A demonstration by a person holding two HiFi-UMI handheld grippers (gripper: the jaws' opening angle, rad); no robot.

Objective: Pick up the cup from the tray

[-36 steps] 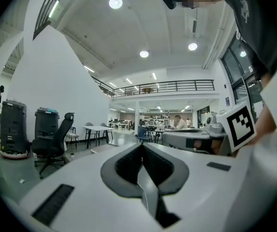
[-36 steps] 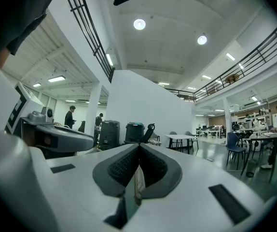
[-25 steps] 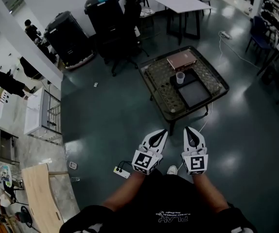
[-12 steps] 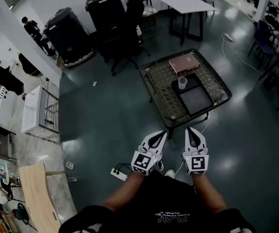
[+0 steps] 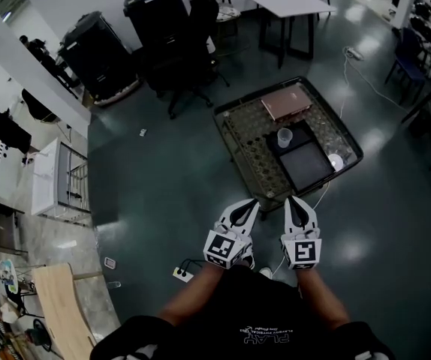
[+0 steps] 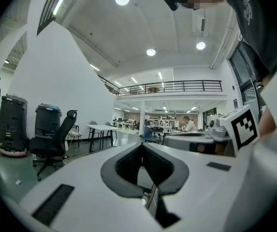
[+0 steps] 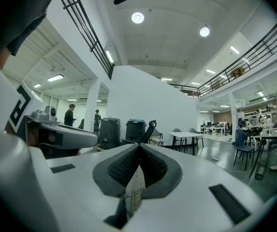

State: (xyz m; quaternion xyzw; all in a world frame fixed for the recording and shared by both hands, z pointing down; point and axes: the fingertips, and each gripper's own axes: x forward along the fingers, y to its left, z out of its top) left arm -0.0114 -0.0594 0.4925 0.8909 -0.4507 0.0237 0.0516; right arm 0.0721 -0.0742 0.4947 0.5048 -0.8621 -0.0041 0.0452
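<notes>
A small clear cup (image 5: 284, 136) stands on the far part of a black tray (image 5: 306, 166), on a low glass-topped table (image 5: 247, 137) well ahead of me. Both grippers are held side by side in front of my body, far short of the table. In the head view my left gripper (image 5: 251, 203) and my right gripper (image 5: 293, 200) point toward the table's near edge. In the left gripper view the left gripper (image 6: 142, 147) is shut with nothing in it. The right gripper (image 7: 139, 147) is likewise shut and holds nothing. Neither gripper view shows the cup.
A flat pinkish box (image 5: 285, 101) lies on the table beyond the tray, and a small white object (image 5: 336, 161) sits at its right edge. Two black bins (image 5: 98, 53), an office chair (image 5: 198, 28) and a white table (image 5: 288, 1) stand behind. A power strip (image 5: 185, 273) lies on the floor near my feet.
The view has shifted a little, and the low table now sits slightly lower and nearer in the head view. Both grippers stay shut, side by side in front of me.
</notes>
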